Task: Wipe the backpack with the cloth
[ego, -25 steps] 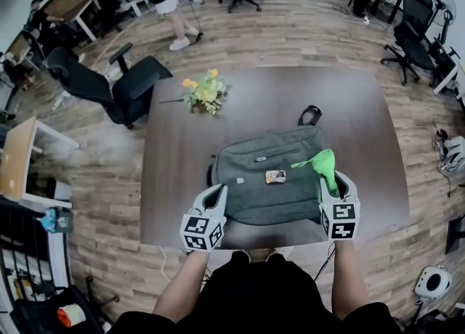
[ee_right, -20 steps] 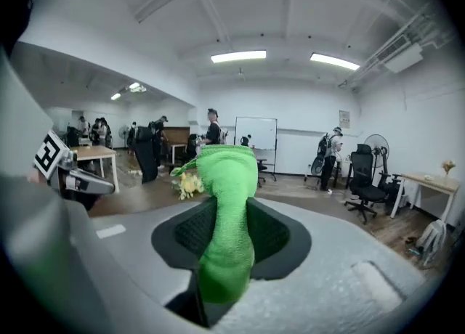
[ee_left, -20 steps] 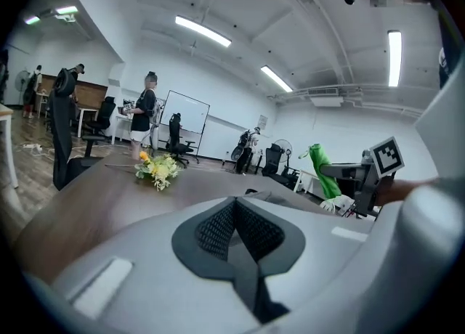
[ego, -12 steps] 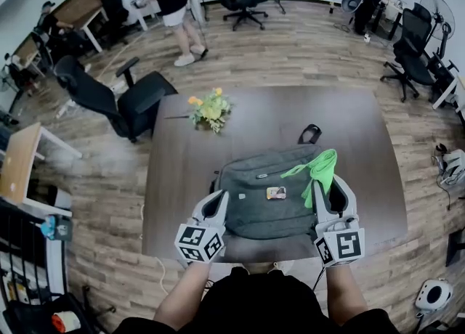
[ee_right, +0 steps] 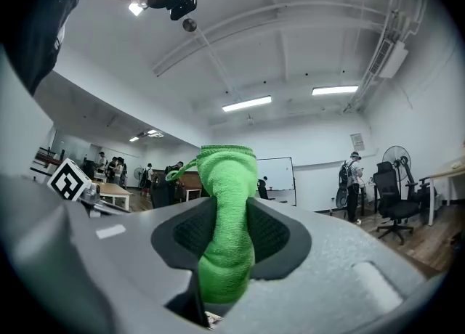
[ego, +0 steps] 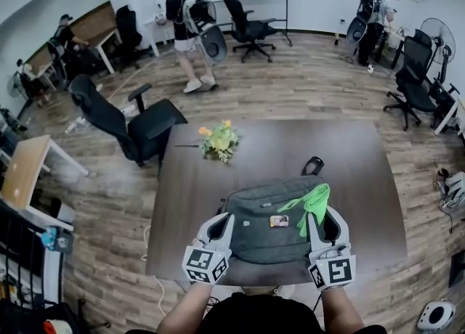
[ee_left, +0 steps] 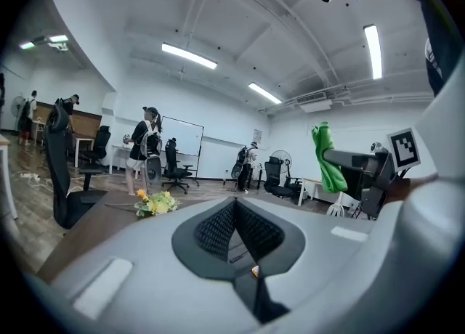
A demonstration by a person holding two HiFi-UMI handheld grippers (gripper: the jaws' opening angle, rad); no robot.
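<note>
Both grippers have drawn back toward the person's body since a second ago, and the cloth has come up off the bag with the right one. Nearest, the left gripper (ego: 226,218) hovers over the near left corner of the grey fabric backpack (ego: 254,229), its jaws clenched on nothing, the dark pads meeting in a thin line. Level with it, the right gripper (ego: 324,216) has its jaws clamped on a bright green cloth (ego: 314,200), which stands up between the pads as a bunched roll and trails a thin strip leftward above the bag's right end. That backpack lies flat on the dark brown tabletop (ego: 349,158) near its front edge, a small yellowish patch (ego: 279,221) on its upper face and a black loop handle (ego: 313,165) sticking out at its far side. Farther back on the tabletop, well apart from the bag, lies a bunch of yellow and orange flowers (ego: 218,139). Beyond the left edge stands a black office chair (ego: 142,125), and deeper in the room a person in dark clothes (ego: 185,27) walks across the wooden floor.
</note>
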